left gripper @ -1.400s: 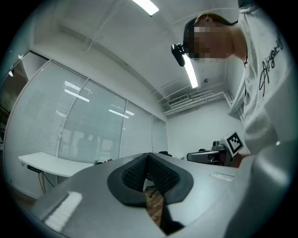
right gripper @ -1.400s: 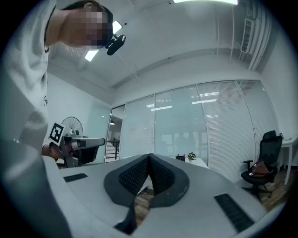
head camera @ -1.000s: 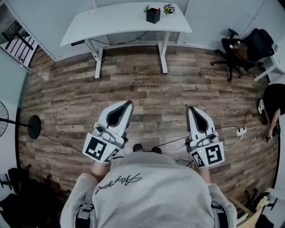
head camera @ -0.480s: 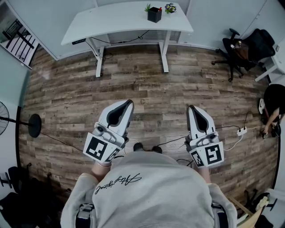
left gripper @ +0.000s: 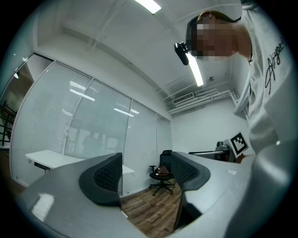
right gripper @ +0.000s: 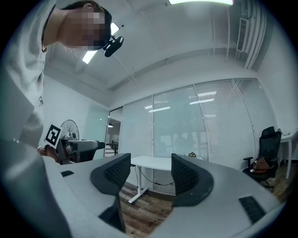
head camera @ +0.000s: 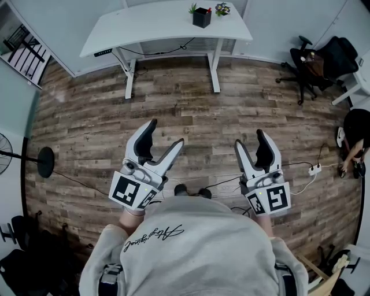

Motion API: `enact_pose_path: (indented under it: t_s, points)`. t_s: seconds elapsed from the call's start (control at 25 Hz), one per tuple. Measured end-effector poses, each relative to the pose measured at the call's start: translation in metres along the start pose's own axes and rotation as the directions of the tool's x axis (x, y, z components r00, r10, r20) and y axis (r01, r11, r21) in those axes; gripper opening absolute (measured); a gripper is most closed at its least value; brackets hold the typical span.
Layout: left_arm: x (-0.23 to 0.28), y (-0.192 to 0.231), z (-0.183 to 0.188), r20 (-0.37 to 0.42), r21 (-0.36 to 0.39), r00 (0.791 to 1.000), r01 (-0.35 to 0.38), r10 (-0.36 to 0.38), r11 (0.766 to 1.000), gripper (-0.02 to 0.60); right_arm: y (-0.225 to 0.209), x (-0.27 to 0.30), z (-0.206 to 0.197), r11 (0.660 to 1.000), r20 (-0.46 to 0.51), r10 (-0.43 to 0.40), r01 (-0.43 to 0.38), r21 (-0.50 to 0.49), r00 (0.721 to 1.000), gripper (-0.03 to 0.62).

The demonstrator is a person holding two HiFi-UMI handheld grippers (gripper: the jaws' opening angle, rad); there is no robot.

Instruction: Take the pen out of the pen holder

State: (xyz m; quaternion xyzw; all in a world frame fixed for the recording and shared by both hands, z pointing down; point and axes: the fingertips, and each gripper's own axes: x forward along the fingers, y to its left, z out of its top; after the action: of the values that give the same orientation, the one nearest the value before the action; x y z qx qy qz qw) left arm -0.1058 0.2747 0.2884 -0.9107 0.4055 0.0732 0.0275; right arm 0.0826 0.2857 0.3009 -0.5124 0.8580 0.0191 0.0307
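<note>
Person stands mid-room on the wood floor, a gripper in each hand, both held close in front of the torso, approx level. On the left gripper the jaws are opening, pads spread wide, nothing btwn them; thru the gap its own view shows only floor & a far office chair. On the right gripper the jaws are opening too, spread a bit narrower, nothing btwn them; thru that gap stands the white desk w/ a cable hanging under it. The pen holder, black & boxy, sits on the desk's top toward its right end, well apart from both grippers, across the floor; the pen is too small to make out from here. A small potted plant is just beside the holder; a standing fan is off to the left; a power strip lies on the floor at right.
</note>
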Motion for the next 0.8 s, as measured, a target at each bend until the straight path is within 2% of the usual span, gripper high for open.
enact_pose_path:
  t_s: [0.12, 0.36, 0.8]
  points:
    - [0.0, 0.004, 0.0, -0.003, -0.005, 1.0, -0.016, 0.016, 1.0, 0.364, -0.004, 0.001, -0.002, 1.0, -0.004, -0.028, 0.028, 0.001, 1.0, 0.326]
    - [-0.003, 0.009, -0.001, 0.004, -0.014, 1.0, -0.031, 0.031, 0.999, 0.413, -0.008, 0.004, -0.002, 0.997, -0.005, -0.074, 0.074, -0.004, 0.997, 0.435]
    - [-0.009, 0.023, -0.003, 0.008, -0.016, 0.999, -0.035, 0.036, 0.999, 0.433, 0.001, 0.018, -0.007, 0.997, -0.02, -0.082, 0.082, 0.002, 0.996, 0.46]
